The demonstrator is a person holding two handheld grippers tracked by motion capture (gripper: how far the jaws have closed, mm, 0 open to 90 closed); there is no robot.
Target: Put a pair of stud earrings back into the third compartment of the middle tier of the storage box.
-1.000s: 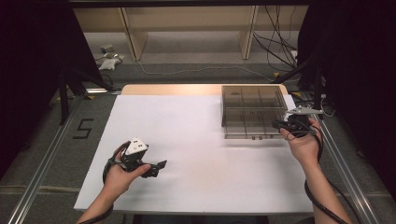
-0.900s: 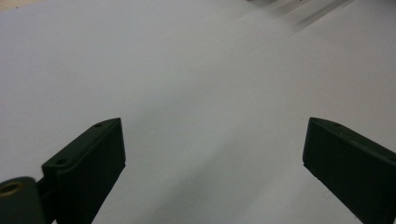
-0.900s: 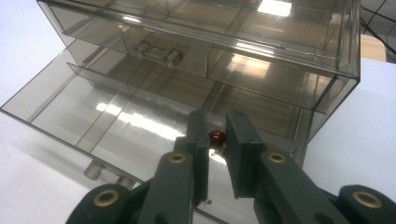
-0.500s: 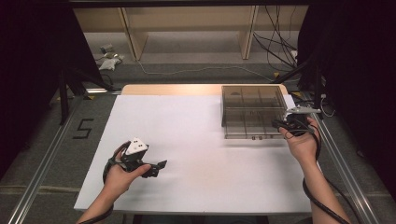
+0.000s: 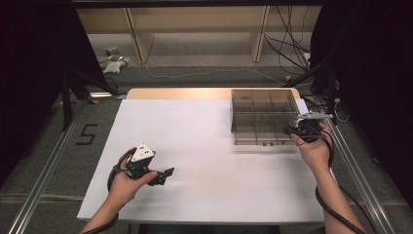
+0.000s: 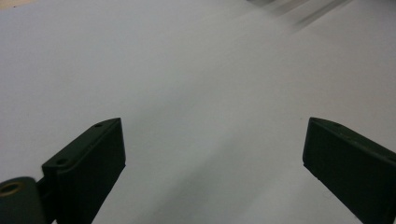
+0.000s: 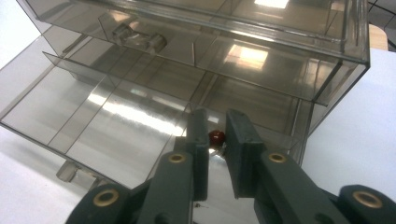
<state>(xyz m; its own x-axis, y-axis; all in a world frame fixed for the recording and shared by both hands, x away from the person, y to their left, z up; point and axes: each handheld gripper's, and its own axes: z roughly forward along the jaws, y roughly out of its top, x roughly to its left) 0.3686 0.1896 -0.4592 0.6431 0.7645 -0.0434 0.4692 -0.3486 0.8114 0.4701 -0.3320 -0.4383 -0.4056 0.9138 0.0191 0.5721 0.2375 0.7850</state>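
A smoky transparent drawer box (image 5: 265, 105) stands at the table's far right, with its lower drawer (image 7: 93, 116) pulled out toward me. My right gripper (image 5: 289, 131) is at the box's front right corner. In the right gripper view its jaws (image 7: 217, 122) stand over the open drawer's right compartment, shut on a small red bead (image 7: 216, 136). My left gripper (image 5: 166, 174) rests low over the white table at the near left. Its jaws (image 6: 214, 135) are wide open with nothing between them.
A white sheet (image 5: 204, 146) covers the table, and a wooden strip shows along its far edge. Metal rails run along both sides of the table. Shelving and cables lie on the floor beyond. The drawer has several divided compartments, and a closed drawer with a clear handle (image 7: 140, 39) sits above it.
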